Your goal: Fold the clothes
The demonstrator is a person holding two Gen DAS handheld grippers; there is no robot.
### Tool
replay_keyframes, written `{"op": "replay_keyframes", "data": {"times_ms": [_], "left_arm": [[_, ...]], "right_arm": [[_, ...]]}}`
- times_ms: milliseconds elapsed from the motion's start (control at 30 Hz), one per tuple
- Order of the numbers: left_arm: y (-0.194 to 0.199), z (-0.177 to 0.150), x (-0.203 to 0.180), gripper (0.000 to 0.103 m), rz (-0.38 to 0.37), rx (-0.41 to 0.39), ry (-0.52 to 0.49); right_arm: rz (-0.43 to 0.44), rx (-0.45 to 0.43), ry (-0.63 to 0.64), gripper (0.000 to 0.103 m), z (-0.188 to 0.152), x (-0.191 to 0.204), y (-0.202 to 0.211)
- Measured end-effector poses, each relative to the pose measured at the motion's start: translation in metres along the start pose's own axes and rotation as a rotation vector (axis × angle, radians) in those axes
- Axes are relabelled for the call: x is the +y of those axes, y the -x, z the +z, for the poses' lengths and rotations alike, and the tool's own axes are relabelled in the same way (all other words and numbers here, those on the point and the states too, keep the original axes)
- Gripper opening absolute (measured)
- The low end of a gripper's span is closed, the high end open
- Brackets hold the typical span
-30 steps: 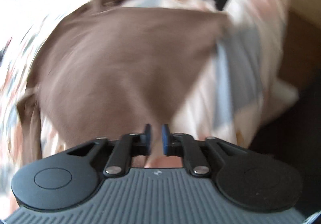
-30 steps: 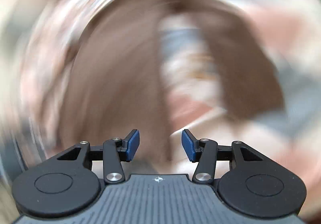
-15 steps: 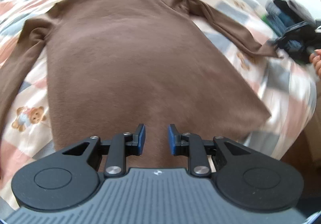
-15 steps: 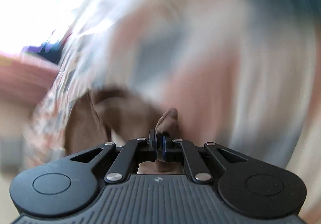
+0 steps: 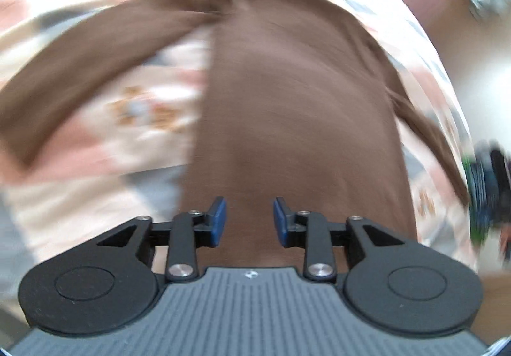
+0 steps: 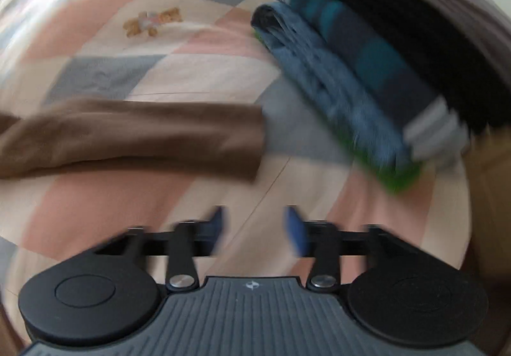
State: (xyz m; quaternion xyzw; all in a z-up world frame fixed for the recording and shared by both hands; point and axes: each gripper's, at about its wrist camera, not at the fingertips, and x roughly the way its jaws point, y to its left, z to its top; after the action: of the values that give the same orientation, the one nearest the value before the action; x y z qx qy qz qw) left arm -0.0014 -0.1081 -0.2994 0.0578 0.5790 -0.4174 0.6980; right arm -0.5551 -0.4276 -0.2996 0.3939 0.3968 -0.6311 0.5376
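We see L gripper (image 5: 249,218) w/ fingers apart, empty, over the brown sweater (image 5: 297,107) lying flat on the patchwork bedspread (image 5: 95,161). R gripper (image 6: 255,230) also spread, empty, near 1 sleeve (image 6: 134,139). Only R view shows the folded stack (image 6: 367,46) clearly.

No readable text, label, brand or number showing in either view. Small white emblem sitting on ribbed grey housing of left gripper (image 5: 249,218), just behind fingers; same emblem sitting on right gripper (image 6: 255,228) housing; symbol only, no letters. Teddy-bear print showing on patchwork bedsheet (image 6: 153,22), picture only, no wording. Motion blur smearing both views, so any fine print on folded clothes stack (image 6: 367,46) possibly going unread.
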Motion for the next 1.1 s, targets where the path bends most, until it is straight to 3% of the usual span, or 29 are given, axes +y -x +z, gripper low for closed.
{"op": "replay_keyframes", "data": {"times_ms": [33,133,200,300,367,433,467,533,567,600,667,800,867,933,1000,1100], "left_arm": [[0.007,0.001,0.017,0.042,0.008,-0.020,0.080],[0.025,0.002,0.072,0.052,0.004,-0.130,0.368],[0.032,-0.003,0.109,0.065,-0.028,-0.225,0.591],[0.028,-0.015,0.158,0.071,-0.119,-0.363,0.929],[0.011,-0.021,0.182,0.080,-0.191,-0.400,1.113],[-0.009,-0.026,0.203,0.080,-0.267,-0.407,1.282],[-0.017,-0.024,0.209,0.076,-0.288,-0.395,1.326],[-0.027,-0.017,0.218,0.029,-0.309,-0.378,1.385],[-0.025,-0.007,0.223,0.006,-0.310,-0.377,1.368],[-0.014,0.013,0.225,0.003,-0.299,-0.400,1.282],[0.017,0.065,0.223,0.003,-0.266,-0.466,1.032],[0.114,0.183,0.192,0.003,-0.167,-0.663,0.366],[0.148,0.217,0.185,0.003,-0.111,-0.725,0.157],[0.159,0.240,0.191,0.004,-0.030,-0.713,0.038],[0.139,0.251,0.217,0.006,0.073,-0.640,0.022],[0.068,0.241,0.275,0.011,0.229,-0.409,0.117]], "right_arm": [[0.036,-0.017,-0.038,0.072,-0.014,0.003,0.007],[0.180,0.031,-0.039,0.071,-0.040,0.046,0.018],[0.273,0.062,-0.015,0.071,-0.057,0.080,0.031],[0.396,0.107,0.033,0.076,-0.082,0.131,0.048],[0.444,0.139,0.074,0.076,-0.092,0.164,0.053],[0.468,0.154,0.112,0.076,-0.098,0.191,0.057],[0.464,0.153,0.130,0.076,-0.100,0.203,0.058],[0.445,0.149,0.152,0.076,-0.101,0.219,0.061],[0.434,0.148,0.155,0.076,-0.102,0.226,0.061],[0.425,0.147,0.153,0.076,-0.101,0.231,0.062],[0.410,0.147,0.138,0.076,-0.098,0.236,0.063],[0.396,0.158,0.103,0.076,-0.097,0.249,0.058],[0.387,0.160,0.096,0.076,-0.097,0.261,0.050],[0.383,0.161,0.091,0.077,-0.100,0.271,0.047],[0.383,0.170,0.087,0.077,-0.106,0.280,0.047],[0.377,0.191,0.097,0.078,-0.114,0.289,0.045]]}}
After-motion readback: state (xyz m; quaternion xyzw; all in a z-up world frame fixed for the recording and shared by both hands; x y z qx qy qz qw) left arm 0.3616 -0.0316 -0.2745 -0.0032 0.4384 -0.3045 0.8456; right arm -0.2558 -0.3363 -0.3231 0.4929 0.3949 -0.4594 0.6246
